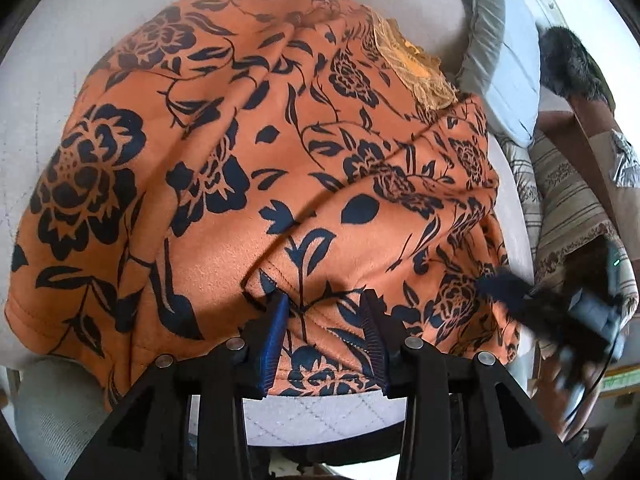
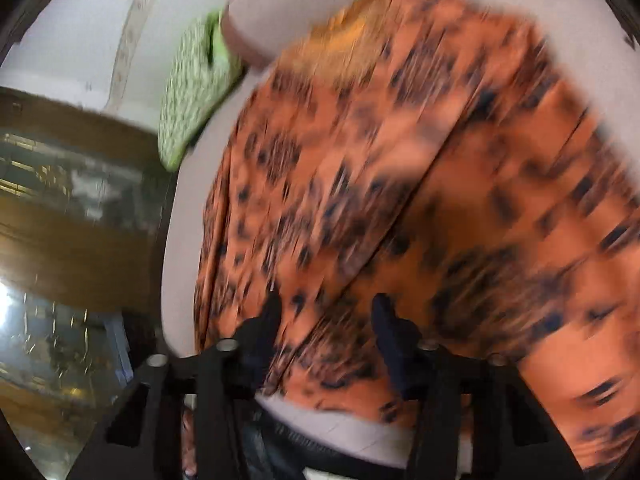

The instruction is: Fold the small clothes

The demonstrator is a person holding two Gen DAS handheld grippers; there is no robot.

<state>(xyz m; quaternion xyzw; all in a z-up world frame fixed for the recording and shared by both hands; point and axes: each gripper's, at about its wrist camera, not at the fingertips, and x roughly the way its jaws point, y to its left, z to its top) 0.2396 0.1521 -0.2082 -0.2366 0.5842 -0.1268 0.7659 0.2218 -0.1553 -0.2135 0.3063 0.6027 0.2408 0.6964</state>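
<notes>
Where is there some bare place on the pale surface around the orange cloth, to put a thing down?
Bare pale surface lies left of the orange floral garment, and a narrow strip along its near edge. Right of it, pillows crowd the edge.

orange navy-floral garment [image 1: 256, 168], green patterned cushion [image 2: 192, 92]

Orange garment [image 1: 256, 184] with dark navy floral print lies spread in front of me on the pale quilted surface [image 1: 52, 92], partly folded. One folded flap crosses it diagonally, its stitched hem edge lying just ahead of my left jaws. Soft wrinkles across the middle. A lighter orange lace patch [image 1: 416, 68] shows at the far edge. In my right wrist view the same garment [image 2: 400, 208] is motion-blurred; it covers most of the surface and its near edge lies under my jaws.
</notes>
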